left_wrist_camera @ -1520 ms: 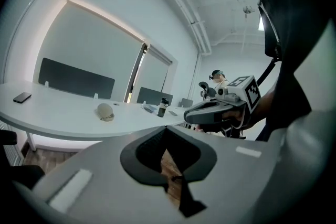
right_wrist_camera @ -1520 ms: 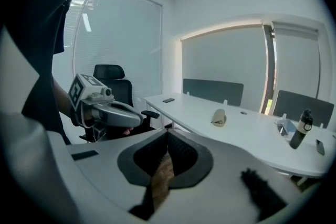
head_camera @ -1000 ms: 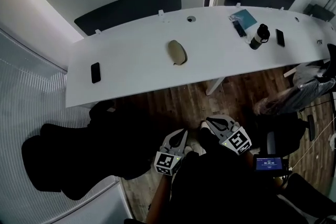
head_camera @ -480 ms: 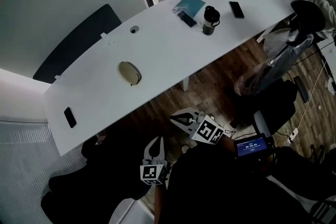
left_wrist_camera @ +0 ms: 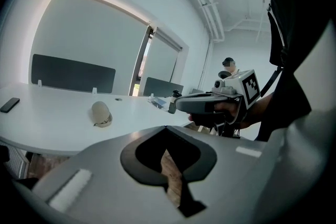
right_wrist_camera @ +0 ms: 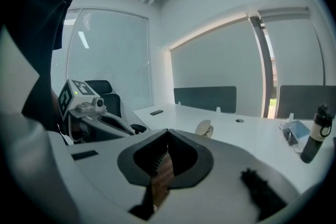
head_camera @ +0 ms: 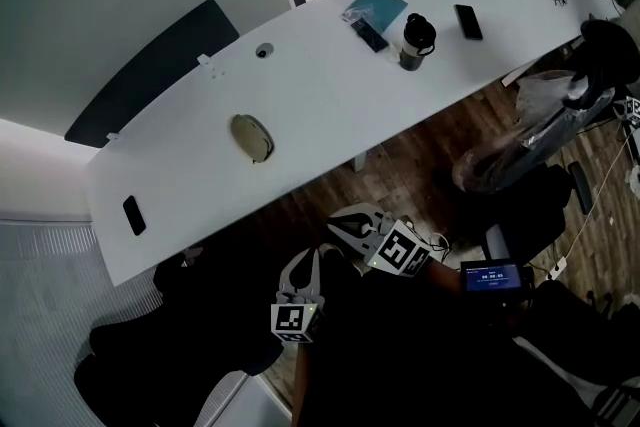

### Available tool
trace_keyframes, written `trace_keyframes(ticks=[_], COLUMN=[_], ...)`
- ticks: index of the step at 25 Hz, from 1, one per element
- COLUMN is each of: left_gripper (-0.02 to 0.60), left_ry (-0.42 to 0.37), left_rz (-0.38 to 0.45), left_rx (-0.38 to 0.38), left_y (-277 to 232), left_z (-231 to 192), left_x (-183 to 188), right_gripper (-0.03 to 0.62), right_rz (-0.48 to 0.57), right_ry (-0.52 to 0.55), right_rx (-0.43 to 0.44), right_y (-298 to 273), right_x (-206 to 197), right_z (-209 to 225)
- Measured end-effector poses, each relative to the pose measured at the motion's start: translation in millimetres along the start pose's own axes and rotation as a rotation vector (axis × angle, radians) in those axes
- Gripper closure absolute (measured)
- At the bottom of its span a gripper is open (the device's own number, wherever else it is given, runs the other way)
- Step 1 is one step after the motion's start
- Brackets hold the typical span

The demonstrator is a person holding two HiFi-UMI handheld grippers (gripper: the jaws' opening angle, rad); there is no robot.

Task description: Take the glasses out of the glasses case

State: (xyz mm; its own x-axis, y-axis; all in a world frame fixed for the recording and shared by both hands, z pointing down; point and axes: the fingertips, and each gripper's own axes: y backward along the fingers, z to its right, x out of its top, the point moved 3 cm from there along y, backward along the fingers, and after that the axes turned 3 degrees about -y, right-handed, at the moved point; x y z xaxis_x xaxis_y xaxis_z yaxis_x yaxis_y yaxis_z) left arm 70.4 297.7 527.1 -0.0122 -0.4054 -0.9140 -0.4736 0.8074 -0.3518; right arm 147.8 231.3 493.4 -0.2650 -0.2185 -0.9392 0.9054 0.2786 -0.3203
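Note:
The beige glasses case (head_camera: 251,137) lies closed on the long white table (head_camera: 330,105), left of its middle. It also shows small and far off in the left gripper view (left_wrist_camera: 101,114) and the right gripper view (right_wrist_camera: 203,127). Both grippers are held over the wooden floor, short of the table's near edge and well away from the case. My left gripper (head_camera: 303,257) is shut with nothing in it, its jaws meeting at the tip (left_wrist_camera: 167,127). My right gripper (head_camera: 336,226) is likewise shut and holds nothing (right_wrist_camera: 168,131). No glasses are visible.
A black phone (head_camera: 132,214) lies at the table's left end. A dark bottle (head_camera: 414,40), a teal notebook (head_camera: 376,7) and another phone (head_camera: 467,21) lie to the right. Black office chairs (head_camera: 170,335) stand at my left, a plastic-covered chair (head_camera: 530,130) at the right.
The head view has swung, so the table now runs diagonally with the case further left. Both grippers have shifted sideways near my body and stayed shut.

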Motion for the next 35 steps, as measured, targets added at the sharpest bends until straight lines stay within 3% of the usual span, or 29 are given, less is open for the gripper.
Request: trace_keyframes(ticks=[12, 23, 31, 35], left_gripper=[0.574, 0.574, 0.574, 0.574], left_ry=[0.045, 0.064, 0.11, 0.19], left_rz=[0.033, 0.039, -0.015, -0.055], left_rx=[-0.035, -0.046, -0.033, 0.018], left_y=[-16.4, -11.2, -22.7, -39.8], left_z=[-54.2, -135.2, -185.6, -206.3], left_x=[14.7, 20.0, 19.5, 21.3], right_gripper=[0.585, 0.585, 0.585, 0.585], right_rz=[-0.076, -0.111, -0.149, -0.148], right_ry=[0.085, 0.105, 0.122, 0.105], right_rx=[-0.011, -0.033, -0.022, -0.005], right_y=[-41.8, -108.4, -142.2, -158.1], right_x=[23.2, 42.8, 48.8, 44.2], right_z=[13.8, 21.4, 28.9, 53.2])
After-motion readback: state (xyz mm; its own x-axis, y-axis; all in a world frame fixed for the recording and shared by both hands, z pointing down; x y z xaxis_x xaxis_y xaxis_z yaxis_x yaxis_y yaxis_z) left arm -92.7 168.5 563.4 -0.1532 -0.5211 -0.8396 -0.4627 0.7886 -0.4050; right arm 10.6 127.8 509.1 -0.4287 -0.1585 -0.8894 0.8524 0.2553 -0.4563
